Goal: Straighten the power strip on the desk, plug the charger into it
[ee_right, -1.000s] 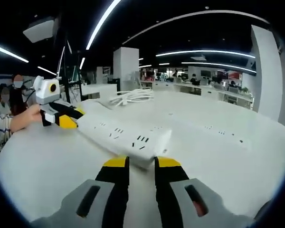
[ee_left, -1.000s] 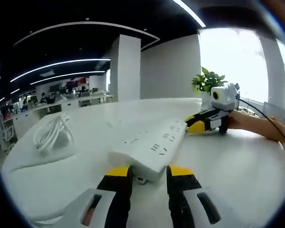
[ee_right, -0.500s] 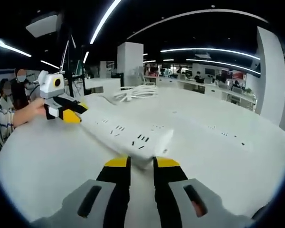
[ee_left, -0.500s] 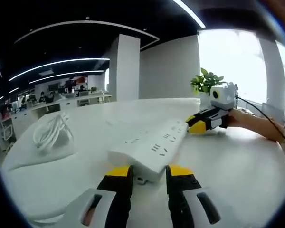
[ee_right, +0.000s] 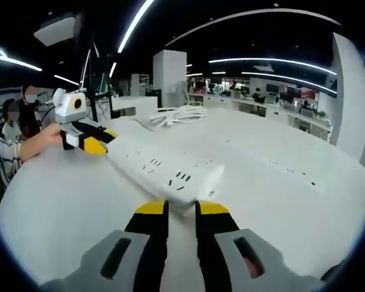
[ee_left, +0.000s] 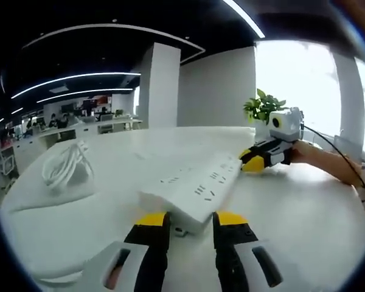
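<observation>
We see the power strip [ee_left: 191, 188] lying flat on the desk [ee_left: 304, 213], its long axis running from our left gripper [ee_left: 187, 220] to the right gripper [ee_right: 181, 210]. Each pinches one end. Since a second ago it has barely shifted.

power strip [ee_left: 194, 185] on desk [ee_left: 292, 213], cable [ee_left: 64, 167] beside
</observation>
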Demonstrator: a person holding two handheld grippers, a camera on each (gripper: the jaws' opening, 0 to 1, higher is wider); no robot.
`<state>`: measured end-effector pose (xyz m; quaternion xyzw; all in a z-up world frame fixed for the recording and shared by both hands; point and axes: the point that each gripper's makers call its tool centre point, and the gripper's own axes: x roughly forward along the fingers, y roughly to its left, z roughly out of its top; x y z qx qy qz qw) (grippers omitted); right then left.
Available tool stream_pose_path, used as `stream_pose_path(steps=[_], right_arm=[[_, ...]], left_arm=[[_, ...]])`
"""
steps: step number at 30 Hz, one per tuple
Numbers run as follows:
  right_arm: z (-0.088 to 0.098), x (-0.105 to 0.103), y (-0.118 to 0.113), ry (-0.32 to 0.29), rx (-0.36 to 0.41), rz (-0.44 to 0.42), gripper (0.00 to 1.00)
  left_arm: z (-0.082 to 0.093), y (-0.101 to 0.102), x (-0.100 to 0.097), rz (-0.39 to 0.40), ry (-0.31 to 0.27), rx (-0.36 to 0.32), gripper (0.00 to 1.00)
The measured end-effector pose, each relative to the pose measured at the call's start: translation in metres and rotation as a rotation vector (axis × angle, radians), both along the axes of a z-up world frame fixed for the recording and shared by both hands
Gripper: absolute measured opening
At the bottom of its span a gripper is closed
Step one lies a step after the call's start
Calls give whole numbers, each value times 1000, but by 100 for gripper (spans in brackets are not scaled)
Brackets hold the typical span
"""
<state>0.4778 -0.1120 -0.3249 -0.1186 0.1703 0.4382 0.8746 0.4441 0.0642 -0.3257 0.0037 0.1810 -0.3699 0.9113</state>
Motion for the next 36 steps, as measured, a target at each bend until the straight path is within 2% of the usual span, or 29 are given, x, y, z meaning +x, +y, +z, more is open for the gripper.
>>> stream_pose_path(steps=[21, 36], right_arm=[[0, -4, 2, 14, -9, 6, 16], [1, -20, -2, 24, 1, -4, 15]], left_arm=[[1, 2, -2, -5, 13, -20, 28], [1, 1, -11, -32, 19, -26, 28]])
